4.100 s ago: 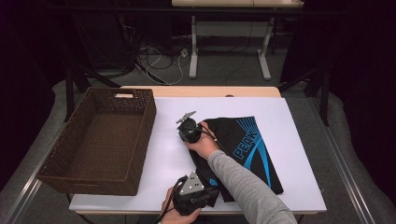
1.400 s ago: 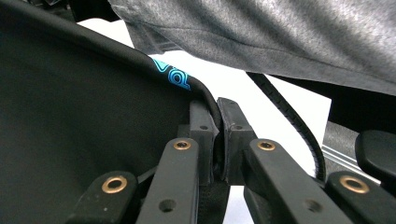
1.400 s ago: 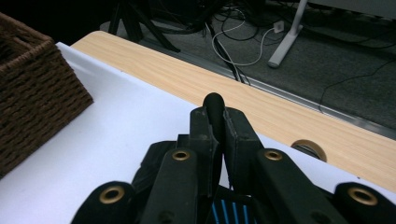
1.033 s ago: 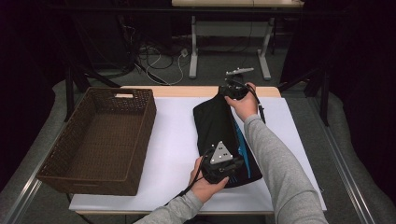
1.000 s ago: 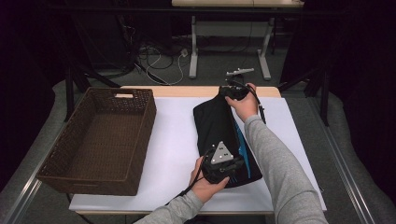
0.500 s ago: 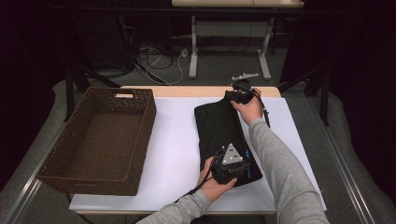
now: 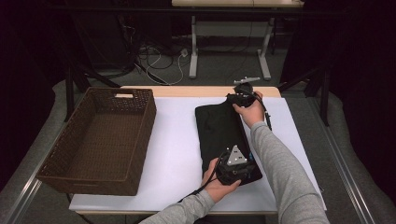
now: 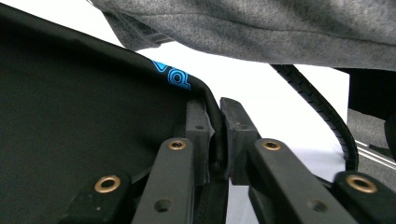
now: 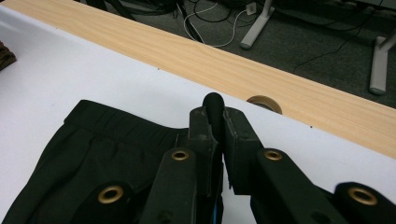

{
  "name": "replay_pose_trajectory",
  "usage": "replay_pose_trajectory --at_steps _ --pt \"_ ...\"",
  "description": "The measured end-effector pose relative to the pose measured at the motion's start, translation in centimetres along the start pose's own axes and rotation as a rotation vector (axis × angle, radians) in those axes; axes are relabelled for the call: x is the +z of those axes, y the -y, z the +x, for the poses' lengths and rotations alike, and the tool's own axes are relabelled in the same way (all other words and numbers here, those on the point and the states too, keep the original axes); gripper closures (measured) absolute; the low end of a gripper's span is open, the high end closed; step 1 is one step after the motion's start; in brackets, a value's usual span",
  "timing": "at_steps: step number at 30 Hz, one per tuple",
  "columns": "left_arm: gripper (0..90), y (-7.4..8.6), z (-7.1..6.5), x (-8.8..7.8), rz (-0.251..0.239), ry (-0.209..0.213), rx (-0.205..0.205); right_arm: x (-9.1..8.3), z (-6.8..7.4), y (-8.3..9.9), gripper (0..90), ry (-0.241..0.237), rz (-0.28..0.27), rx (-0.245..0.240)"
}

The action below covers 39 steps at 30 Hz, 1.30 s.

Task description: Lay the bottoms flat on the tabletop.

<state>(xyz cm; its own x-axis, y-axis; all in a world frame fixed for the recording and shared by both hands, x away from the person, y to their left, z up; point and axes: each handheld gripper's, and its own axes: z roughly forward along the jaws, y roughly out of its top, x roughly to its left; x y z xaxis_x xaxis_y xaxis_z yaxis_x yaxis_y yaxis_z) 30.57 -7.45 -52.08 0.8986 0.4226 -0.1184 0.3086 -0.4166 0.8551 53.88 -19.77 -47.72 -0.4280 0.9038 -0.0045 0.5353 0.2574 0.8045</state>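
A pair of black shorts (image 7: pixel 220 135) with blue lettering (image 8: pixel 175 74) lies folded lengthwise on the white table (image 7: pixel 173 140), running from far to near. My left gripper (image 7: pixel 247 171) is at the near end, its jaws (image 8: pixel 214 126) pinching the fabric edge; they have just been opening slightly, with cloth still between the pads. My right gripper (image 7: pixel 235 99) is at the far end, shut (image 9: pixel 215 122) on the waistband, a fold of black cloth poking up between the pads. The right sleeve (image 8: pixel 261 28) crosses above the left gripper.
A dark brown wicker basket (image 7: pixel 70 140) stands empty on the table's left side. A wooden strip (image 9: pixel 289 88) with a round cable hole runs along the far edge. Beyond it are floor cables and desk legs (image 7: pixel 194 51). White table surface lies between basket and shorts.
Both grippers have sunk and the shorts, held raised a second ago, now lie flat on the table. Four seconds ago they lay spread out with the blue print showing.
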Motion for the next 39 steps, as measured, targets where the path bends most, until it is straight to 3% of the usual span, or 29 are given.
replay_pose_trajectory --at_steps 6,14,22,29,39 --pt "74.6 0.2 -0.3 0.1 0.016 0.015 0.009 0.4 -0.1 0.3 82.4 0.011 0.012 -0.001" --pt "55.5 0.5 -0.4 -1.6 -0.033 0.02 -0.031 1.0 -0.2 0.7 79.4 0.051 0.028 -0.025" --pt "46.3 1.0 0.2 -4.1 -0.07 -0.025 -0.042 0.8 -0.2 0.8 60.9 0.128 0.027 -0.058" --pt "40.4 1.7 1.2 -5.8 -0.091 -0.056 -0.057 0.0 -0.3 1.4 57.0 0.095 0.021 -0.044" --pt "34.9 3.0 3.2 -7.5 -0.087 -0.115 -0.111 -2.3 0.5 2.6 53.0 0.043 0.003 -0.053"
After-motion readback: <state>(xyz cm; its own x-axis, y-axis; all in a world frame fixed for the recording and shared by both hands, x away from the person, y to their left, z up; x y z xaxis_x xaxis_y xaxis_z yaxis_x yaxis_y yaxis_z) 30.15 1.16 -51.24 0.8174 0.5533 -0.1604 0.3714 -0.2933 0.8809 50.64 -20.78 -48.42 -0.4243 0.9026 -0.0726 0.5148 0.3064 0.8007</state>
